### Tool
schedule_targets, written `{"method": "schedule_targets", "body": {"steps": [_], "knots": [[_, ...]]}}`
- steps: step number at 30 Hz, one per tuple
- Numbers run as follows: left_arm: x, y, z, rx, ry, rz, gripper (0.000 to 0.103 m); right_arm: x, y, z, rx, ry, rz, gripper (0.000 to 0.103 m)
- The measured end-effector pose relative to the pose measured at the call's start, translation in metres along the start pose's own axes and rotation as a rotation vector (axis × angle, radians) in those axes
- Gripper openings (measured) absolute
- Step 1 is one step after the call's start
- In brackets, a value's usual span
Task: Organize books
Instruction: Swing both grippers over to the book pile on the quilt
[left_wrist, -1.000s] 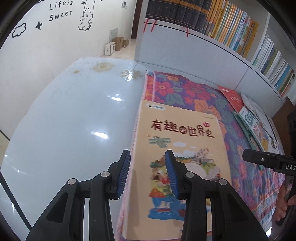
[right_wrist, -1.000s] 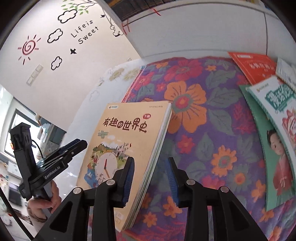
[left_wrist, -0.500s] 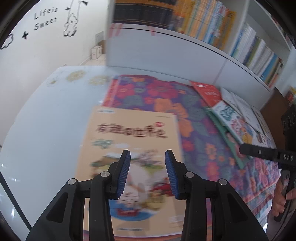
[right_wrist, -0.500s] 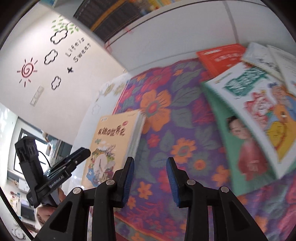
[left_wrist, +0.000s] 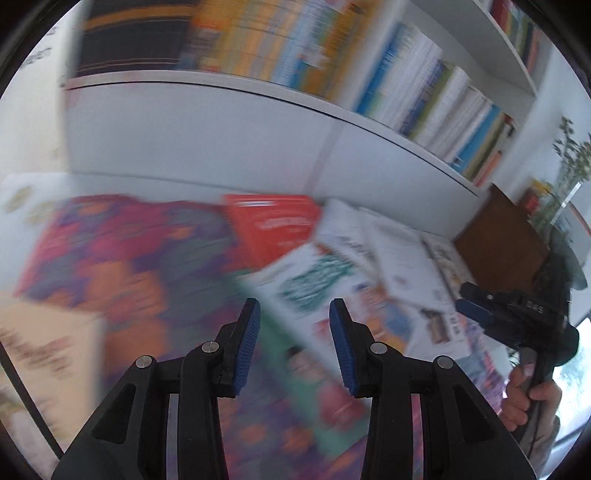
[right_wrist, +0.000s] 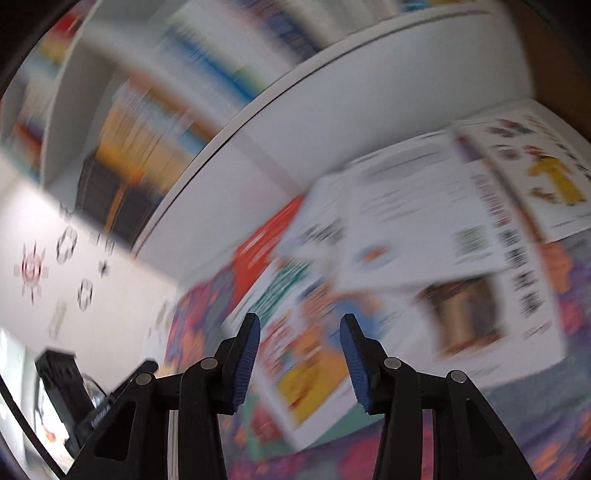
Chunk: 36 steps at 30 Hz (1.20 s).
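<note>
Two blurred views are given, and fine detail is lost in both. Behind the table a white bookshelf is seen, its upper shelf packed with upright books. A floral cloth in purple, red and orange is spread over the table, and the loose books are laid on it. At the near left a yellow book lies flat on the cloth, well apart from the others. At the far middle a red book is placed close to the shelf base. Just to its right, overlapping white-covered books are spread in a fan, and a green-edged book is partly covered by a white one with teal lettering.

The left gripper is held above the green-edged book with its blue pads spread and nothing between them. The right gripper is likewise held with its jaws apart and nothing pinched, over a picture-covered book in the fan. In the left view the right gripper is seen at the far right, gripped by a hand. Whether either gripper touches a cover cannot be told.
</note>
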<state>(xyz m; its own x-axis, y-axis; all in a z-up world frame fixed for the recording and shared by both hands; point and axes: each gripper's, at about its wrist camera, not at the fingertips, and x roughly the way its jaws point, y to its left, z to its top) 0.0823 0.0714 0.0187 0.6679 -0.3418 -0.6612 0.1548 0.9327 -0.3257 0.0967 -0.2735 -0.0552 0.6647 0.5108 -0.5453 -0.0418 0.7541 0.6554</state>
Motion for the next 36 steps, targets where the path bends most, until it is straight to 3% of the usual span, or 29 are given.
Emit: {"method": "schedule_targets", "body": {"steps": [5, 8, 14, 19, 24, 30, 36], "knots": [[0.071, -0.054, 0.006, 0.027, 0.058, -0.068, 0.036, -0.006, -0.062, 0.041, 0.068, -0.058, -0.092, 0.043], [0.107, -0.071, 0.006, -0.006, 0.096, -0.089, 0.036, -0.004, -0.087, 0.05, 0.114, -0.078, -0.102, 0.043], [0.15, -0.102, 0.003, 0.031, 0.118, -0.068, 0.036, 0.007, -0.111, 0.055, 0.129, -0.072, -0.193, 0.043], [0.163, -0.121, -0.008, 0.097, 0.122, -0.066, 0.036, 0.015, -0.116, 0.055, 0.112, -0.034, -0.169, 0.044], [0.164, -0.118, -0.004, 0.112, 0.135, -0.05, 0.036, 0.013, -0.113, 0.056, 0.109, 0.028, -0.09, 0.047], [0.164, -0.113, -0.002, 0.117, 0.126, -0.047, 0.036, -0.007, -0.12, 0.059, 0.17, 0.005, 0.177, 0.045], [0.163, -0.115, -0.003, 0.143, 0.113, -0.021, 0.036, 0.002, -0.131, 0.054, 0.207, 0.019, 0.19, 0.044]]}}
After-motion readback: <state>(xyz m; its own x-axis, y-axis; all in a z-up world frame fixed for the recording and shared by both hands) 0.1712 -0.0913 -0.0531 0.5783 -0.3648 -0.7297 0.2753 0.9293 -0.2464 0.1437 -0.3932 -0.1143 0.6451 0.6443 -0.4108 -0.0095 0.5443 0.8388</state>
